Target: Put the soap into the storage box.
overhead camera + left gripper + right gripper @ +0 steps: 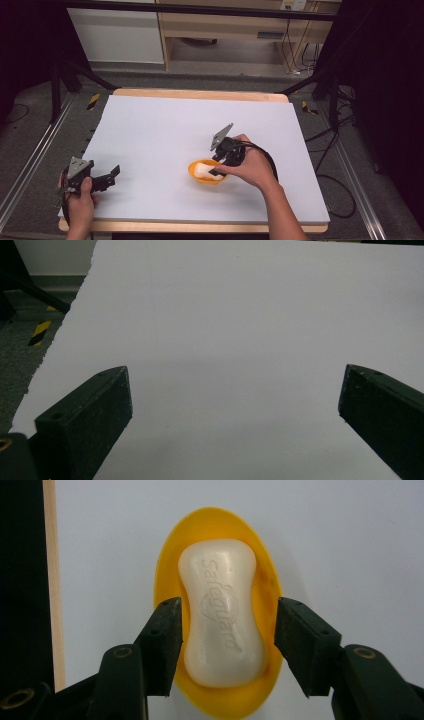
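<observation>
Right gripper view shows my right gripper [227, 635] angled down at centre frame, jaws narrowly apart around smooth, waisted white soap [221, 612] in a glossy oval yellow dish [167, 570], the right pad clear of it.

Wooden table [200, 93]; white sheet [165, 130] atop; yellow dish [200, 177] on sheet.

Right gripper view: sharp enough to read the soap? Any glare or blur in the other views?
Right gripper view: the soap bar in the yellow dish is sharp, its embossed lettering readable, no glare. Left gripper view: the white sheet is evenly lit, with a soft shadow band low down. High view: soft and low in detail, surroundings dark, the dish's rim blurry.
</observation>
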